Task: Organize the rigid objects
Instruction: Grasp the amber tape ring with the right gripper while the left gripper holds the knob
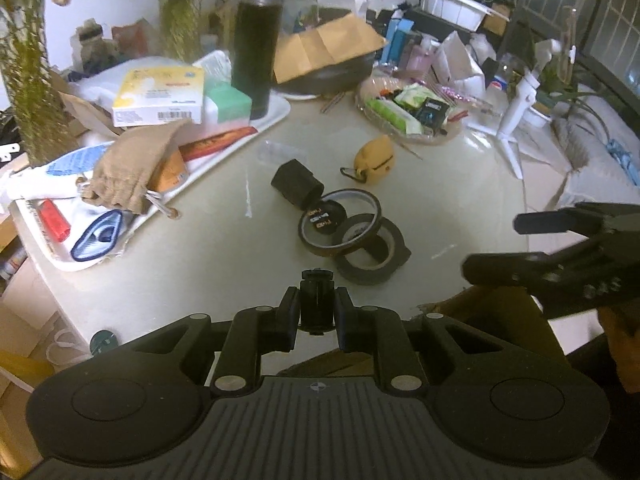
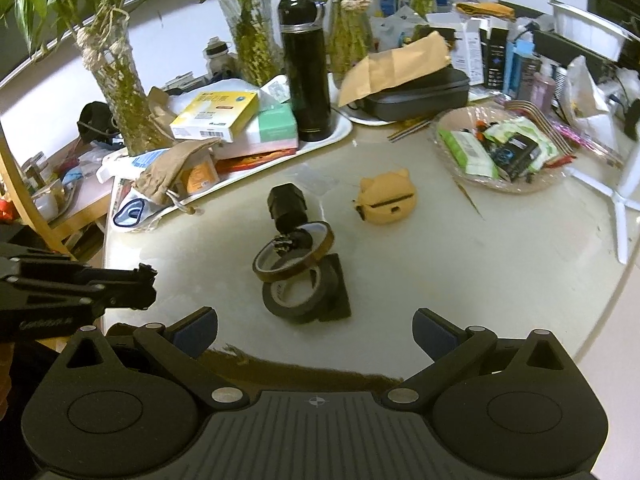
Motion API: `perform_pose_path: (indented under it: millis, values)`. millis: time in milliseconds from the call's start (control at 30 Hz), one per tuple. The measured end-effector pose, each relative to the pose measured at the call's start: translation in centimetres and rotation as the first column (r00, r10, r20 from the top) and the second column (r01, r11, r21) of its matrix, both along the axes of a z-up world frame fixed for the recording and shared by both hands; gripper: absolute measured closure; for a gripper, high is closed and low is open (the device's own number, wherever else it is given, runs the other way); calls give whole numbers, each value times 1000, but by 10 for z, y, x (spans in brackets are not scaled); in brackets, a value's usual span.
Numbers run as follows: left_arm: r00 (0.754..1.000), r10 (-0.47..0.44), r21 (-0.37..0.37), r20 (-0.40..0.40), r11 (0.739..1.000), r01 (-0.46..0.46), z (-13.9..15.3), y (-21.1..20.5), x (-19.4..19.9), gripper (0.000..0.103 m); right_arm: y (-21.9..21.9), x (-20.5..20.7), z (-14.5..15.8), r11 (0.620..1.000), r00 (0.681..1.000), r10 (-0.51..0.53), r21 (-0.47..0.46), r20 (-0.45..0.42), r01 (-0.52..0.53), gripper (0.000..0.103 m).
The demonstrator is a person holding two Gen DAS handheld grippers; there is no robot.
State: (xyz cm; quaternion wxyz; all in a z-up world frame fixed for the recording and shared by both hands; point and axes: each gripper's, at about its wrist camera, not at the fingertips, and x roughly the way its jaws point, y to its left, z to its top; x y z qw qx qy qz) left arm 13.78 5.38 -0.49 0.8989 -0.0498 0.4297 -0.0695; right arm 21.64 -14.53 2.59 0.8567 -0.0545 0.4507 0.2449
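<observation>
Black, at the bottom centre of the left wrist view, the left gripper is clamped on a small black cylindrical adapter. In the right wrist view the right gripper stands wide open and empty at the bottom centre. Beyond both, mid-frame on the pale table, lie two tape rolls and a black cylinder. Farther up sits a yellow earbud case; a black thermos stands at the top.

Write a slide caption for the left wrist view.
Left gripper shut on a small black cylinder above stacked tape rolls on a cluttered table.
</observation>
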Motion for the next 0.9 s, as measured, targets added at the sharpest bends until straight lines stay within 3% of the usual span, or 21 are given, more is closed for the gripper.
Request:
perform_pose_path:
  millis: [433, 900]
  values:
    - [999, 18, -59, 41, 998, -16, -5, 11, -14, 84, 51, 23, -20, 991, 994, 110, -81, 14, -108, 0]
    - [998, 37, -102, 52, 994, -32, -6, 18, -16, 84, 101, 58, -59, 938, 969, 246, -253, 8, -236, 0]
